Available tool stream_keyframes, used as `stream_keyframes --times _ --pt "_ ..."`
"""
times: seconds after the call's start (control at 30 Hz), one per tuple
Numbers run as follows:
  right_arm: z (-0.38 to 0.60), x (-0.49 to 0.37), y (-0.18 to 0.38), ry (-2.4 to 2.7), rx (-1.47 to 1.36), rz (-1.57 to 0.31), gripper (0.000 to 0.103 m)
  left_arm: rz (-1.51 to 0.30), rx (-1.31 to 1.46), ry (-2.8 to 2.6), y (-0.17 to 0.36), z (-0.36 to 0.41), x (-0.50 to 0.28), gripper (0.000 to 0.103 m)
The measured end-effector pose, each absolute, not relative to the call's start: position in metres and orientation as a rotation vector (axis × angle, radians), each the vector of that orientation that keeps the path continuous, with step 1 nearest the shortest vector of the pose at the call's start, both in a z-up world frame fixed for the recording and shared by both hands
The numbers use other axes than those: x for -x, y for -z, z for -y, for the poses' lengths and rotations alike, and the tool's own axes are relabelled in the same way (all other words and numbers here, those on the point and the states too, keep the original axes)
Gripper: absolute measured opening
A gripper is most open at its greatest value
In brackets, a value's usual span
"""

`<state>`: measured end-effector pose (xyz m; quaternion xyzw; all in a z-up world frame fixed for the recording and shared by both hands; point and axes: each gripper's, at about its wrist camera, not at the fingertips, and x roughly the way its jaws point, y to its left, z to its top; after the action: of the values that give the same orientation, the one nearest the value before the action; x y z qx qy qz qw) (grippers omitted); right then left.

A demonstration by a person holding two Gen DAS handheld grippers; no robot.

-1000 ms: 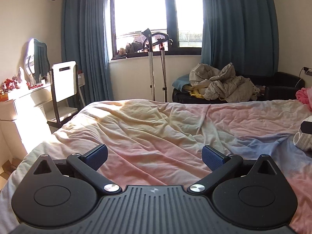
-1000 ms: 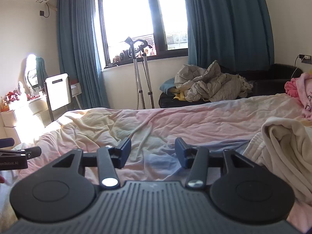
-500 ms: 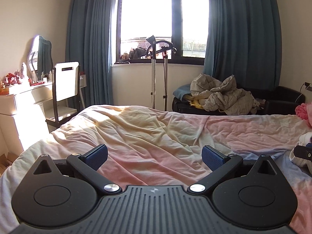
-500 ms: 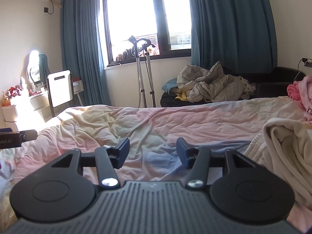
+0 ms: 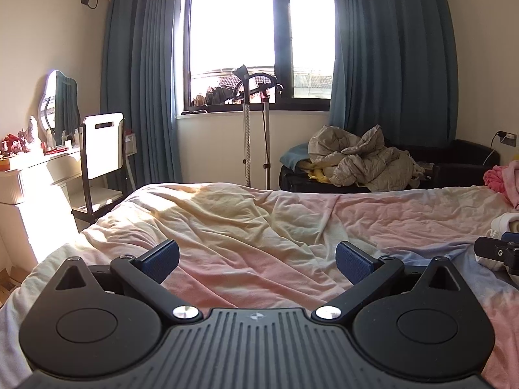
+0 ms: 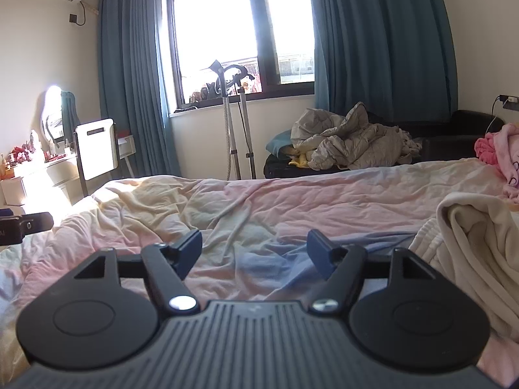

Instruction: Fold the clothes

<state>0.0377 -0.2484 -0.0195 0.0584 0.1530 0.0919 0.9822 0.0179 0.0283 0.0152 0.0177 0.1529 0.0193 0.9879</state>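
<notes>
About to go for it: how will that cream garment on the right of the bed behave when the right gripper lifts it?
Probably floppy: the cream garment lies in soft, sagging folds, so a pinched edge should drape and trail. It looks thick and ribbed, perhaps heavy for a single pinch. The right gripper is opening, with nothing between its jaws.

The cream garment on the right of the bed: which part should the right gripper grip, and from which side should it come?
Probably the ribbed edge of the cream garment, which faces the right gripper. It is the nearest free border and lies low on the bed. Come from the left, low and level; the jaws are opening with nothing between them.
</notes>
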Motion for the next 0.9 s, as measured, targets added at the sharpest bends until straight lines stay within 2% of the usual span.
stream_keyframes --times 0.13,0.27,0.4,0.47,0.9 --pt "0.247 -0.038 0.020 -0.182 -0.110 -0.311 0.076 -0.309 -0.017 -0.029 -0.016 -0.032 -0.019 0.103" --pt "0.247 -0.040 0.022 -0.167 -0.116 -0.304 0.093 -0.312 0.006 -0.036 -0.016 -0.036 -0.020 0.103" --pt "0.246 -0.045 0.025 -0.172 -0.121 -0.325 0.096 -0.309 0.011 -0.047 -0.016 -0.037 -0.020 0.103" --pt "0.245 -0.045 0.026 -0.175 -0.121 -0.326 0.103 -0.308 0.011 -0.050 -0.016 -0.038 -0.020 0.103" --pt "0.240 -0.046 0.027 -0.165 -0.102 -0.326 0.103 -0.322 0.006 -0.056 -0.014 -0.039 -0.021 0.103"
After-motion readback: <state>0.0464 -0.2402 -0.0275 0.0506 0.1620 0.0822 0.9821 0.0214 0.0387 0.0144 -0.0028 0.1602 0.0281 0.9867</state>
